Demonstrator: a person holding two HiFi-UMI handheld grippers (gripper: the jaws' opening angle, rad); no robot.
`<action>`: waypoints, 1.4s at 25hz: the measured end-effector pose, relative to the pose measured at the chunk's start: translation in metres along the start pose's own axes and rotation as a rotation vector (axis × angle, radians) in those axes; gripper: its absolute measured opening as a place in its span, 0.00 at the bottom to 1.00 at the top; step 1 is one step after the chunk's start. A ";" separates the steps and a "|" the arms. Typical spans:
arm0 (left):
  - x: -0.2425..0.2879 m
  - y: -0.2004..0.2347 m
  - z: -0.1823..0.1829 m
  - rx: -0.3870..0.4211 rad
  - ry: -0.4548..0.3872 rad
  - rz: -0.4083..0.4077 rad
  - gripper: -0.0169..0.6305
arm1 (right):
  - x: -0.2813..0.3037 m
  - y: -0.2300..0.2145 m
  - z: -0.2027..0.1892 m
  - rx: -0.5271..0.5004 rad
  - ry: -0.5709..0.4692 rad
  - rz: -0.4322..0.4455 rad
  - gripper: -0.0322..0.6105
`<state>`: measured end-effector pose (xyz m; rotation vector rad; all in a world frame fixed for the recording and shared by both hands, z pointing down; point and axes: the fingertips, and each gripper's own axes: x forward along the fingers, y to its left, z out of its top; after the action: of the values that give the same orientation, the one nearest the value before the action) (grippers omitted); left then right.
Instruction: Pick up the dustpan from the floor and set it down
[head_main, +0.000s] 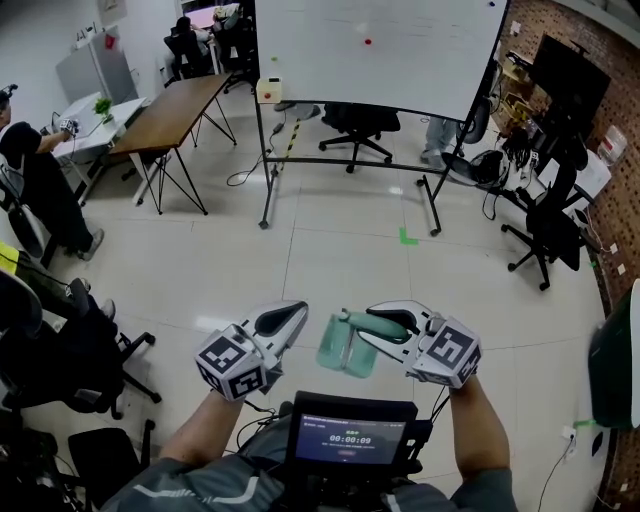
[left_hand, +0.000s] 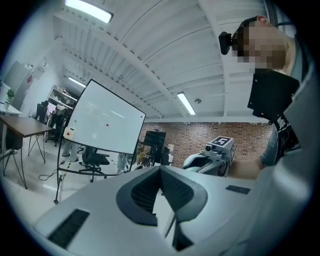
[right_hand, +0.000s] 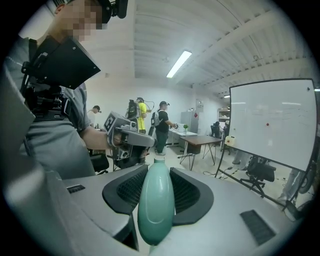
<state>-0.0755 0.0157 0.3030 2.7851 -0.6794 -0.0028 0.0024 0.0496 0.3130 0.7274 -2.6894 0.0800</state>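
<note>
The right gripper (head_main: 358, 325) had its fingers clamped on the teal handle (right_hand: 156, 200) of the dustpan (head_main: 345, 352), which hung in the air above the floor (head_main: 330, 240), between the 2 grippers. The left gripper (head_main: 297, 313) had its fingers closed on nothing. The pan looked like light, stiff, smooth plastic. The handle seemed the best hold, gripped firmly, since its rounded surface could slip or swivel.

Left gripper (head_main: 298, 312) has jaws together, empty; right gripper (head_main: 365, 324) clamps the dustpan (head_main: 345, 353) handle.
</note>
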 end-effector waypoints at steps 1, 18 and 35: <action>-0.002 0.004 -0.001 0.006 0.003 0.001 0.05 | 0.003 -0.001 0.001 0.000 0.001 -0.003 0.30; -0.009 0.127 0.024 0.036 -0.001 -0.055 0.05 | 0.094 -0.083 0.021 0.019 -0.021 -0.062 0.30; 0.186 0.215 0.063 0.003 -0.003 0.186 0.05 | 0.093 -0.286 -0.001 -0.063 0.018 0.098 0.30</action>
<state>-0.0117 -0.2683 0.3105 2.7140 -0.9362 0.0310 0.0702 -0.2427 0.3357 0.5728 -2.6965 0.0264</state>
